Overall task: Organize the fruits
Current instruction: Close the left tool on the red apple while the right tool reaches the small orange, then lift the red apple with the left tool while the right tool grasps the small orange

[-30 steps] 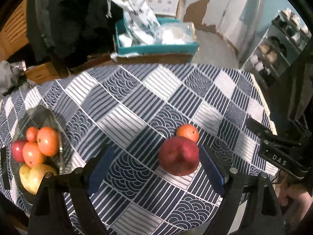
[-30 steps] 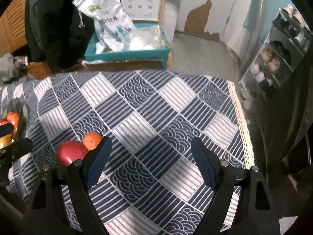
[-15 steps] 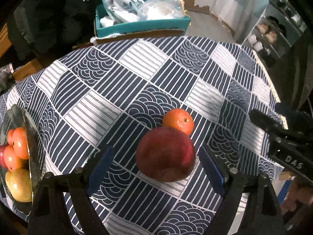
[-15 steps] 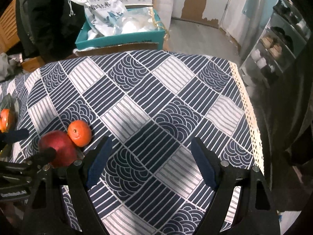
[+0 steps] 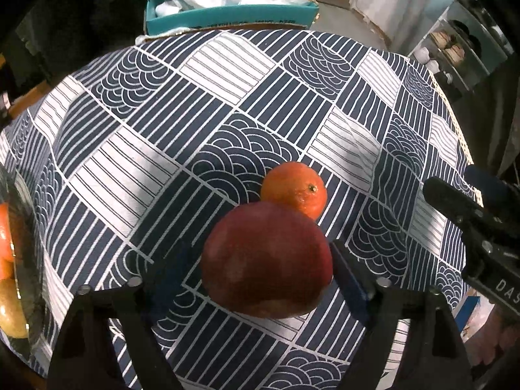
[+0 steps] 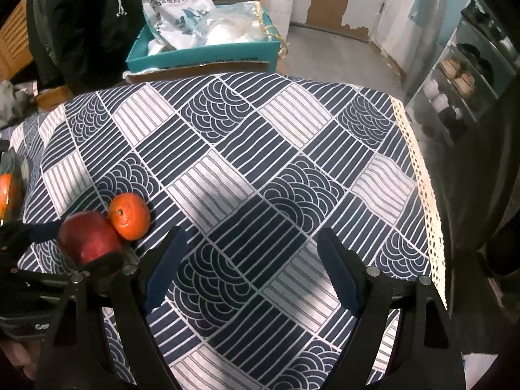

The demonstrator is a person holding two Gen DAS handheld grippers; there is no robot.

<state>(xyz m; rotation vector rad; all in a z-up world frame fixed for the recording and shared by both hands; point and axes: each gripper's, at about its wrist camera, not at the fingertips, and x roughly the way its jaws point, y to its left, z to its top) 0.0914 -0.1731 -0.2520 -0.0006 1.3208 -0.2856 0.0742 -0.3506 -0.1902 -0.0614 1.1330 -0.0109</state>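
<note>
Closing around the red apple (image 5: 266, 260), the left gripper (image 5: 256, 276) hasn't clamped it. Only the right wrist view shows the right gripper (image 6: 250, 269) spread over bare tablecloth (image 6: 260, 162).

Left tongs (image 5: 256, 279) point steeply down, jaws closing; right tongs (image 6: 252, 269) (tilted down too) gape wide.

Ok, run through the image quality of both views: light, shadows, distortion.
Left wrist view: dim, strong fisheye bend at the black rim; apple sharp, a bright patch on the cloth, the left finger lost in shadow. Right wrist view: brighter, cloth pattern crisp, soft shadow bands across it, the lace edge curving with the lens.
</note>
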